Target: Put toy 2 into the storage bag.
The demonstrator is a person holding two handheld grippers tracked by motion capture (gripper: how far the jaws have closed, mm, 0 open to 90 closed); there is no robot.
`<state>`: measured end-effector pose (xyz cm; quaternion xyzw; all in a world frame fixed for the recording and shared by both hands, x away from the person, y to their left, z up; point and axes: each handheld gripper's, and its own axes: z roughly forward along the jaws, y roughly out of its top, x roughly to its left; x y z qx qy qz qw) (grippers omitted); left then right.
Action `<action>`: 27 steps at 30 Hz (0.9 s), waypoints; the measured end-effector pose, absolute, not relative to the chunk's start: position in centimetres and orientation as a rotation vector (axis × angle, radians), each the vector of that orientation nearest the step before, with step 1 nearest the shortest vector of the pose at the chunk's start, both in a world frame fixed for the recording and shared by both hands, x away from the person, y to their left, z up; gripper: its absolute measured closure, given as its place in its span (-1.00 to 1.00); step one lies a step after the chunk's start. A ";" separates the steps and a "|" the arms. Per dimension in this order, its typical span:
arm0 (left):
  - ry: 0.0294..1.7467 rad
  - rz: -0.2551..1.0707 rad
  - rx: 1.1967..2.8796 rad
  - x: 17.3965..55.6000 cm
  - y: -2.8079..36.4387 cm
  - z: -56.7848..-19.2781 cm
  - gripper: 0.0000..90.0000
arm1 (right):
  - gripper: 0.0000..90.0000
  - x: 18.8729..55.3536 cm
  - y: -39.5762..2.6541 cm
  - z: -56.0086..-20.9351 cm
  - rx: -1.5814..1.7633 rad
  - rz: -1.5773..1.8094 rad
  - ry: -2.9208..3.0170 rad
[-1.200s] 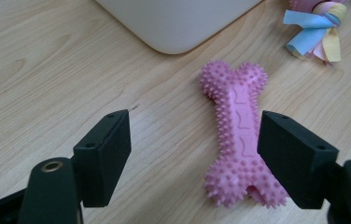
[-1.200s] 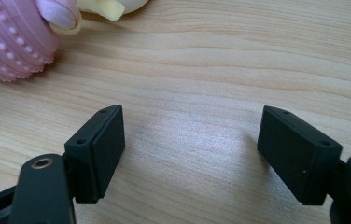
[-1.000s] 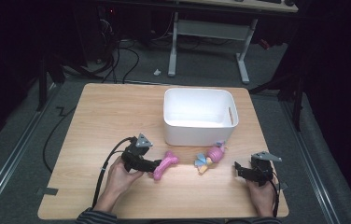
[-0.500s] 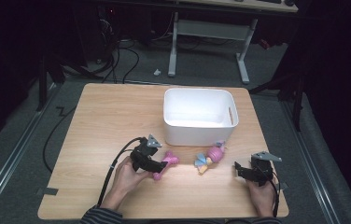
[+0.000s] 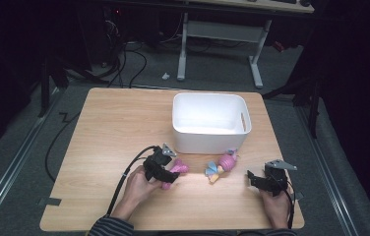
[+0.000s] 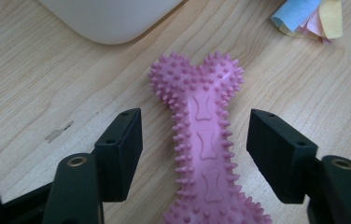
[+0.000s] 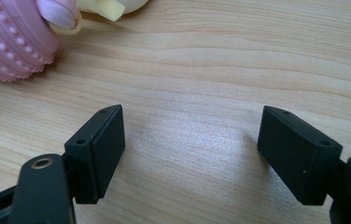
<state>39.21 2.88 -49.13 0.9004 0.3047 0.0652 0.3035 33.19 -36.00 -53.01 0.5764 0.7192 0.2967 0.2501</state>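
As the left gripper (image 6: 194,149) has its jaws closing, apart around the pink spiked bone (image 6: 204,140), clamping comes next, judging by the white bin (image 5: 210,122) nearby.

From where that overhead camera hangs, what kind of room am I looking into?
Probably a lab or workshop set up for recording. A lit wooden table stands in a dark room, cables trail over the grey floor behind, and a metal-legged desk stands beyond.
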 end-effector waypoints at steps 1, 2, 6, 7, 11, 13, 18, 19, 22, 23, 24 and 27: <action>0.807 0.173 2.386 39.2 2.9 -49.1 -0.18 | -0.48 33.2 -36.0 -53.0 1.569 0.808 1.958; 0.811 0.173 2.387 39.2 2.8 -49.2 -0.17 | -0.48 33.2 -36.0 -53.0 1.569 0.808 1.958; 0.814 0.177 2.402 39.2 2.5 -49.4 -0.15 | -0.48 33.2 -36.0 -53.0 1.570 0.808 1.958; 0.814 0.179 2.402 39.2 2.4 -49.5 -0.15 | -0.48 33.2 -36.0 -53.0 1.570 0.808 1.958; 0.818 0.176 2.410 39.3 2.1 -49.7 -0.10 | -0.48 33.2 -36.0 -53.0 1.569 0.808 1.959; 0.821 0.171 2.419 39.3 2.0 -49.8 -0.09 | -0.48 33.2 -36.0 -53.0 1.569 0.808 1.959; 0.825 0.168 2.434 39.3 1.8 -50.1 -0.02 | -0.48 33.2 -36.0 -53.0 1.569 0.808 1.959; 0.825 0.170 2.435 39.4 1.8 -50.1 -0.01 | -0.48 33.2 -36.0 -53.0 1.570 0.808 1.959; 0.830 0.168 2.439 39.4 1.7 -50.1 0.03 | -0.48 33.2 -36.0 -53.0 1.570 0.809 1.959; 0.834 0.166 2.440 39.4 1.7 -50.2 0.04 | -0.48 33.2 -36.0 -53.0 1.569 0.808 1.959; 0.843 0.168 2.443 39.4 1.7 -50.2 0.08 | -0.48 33.2 -36.0 -53.0 1.570 0.809 1.959; 0.870 0.153 2.462 39.5 1.5 -50.4 0.14 | -0.48 33.2 -36.0 -53.0 1.566 0.810 1.962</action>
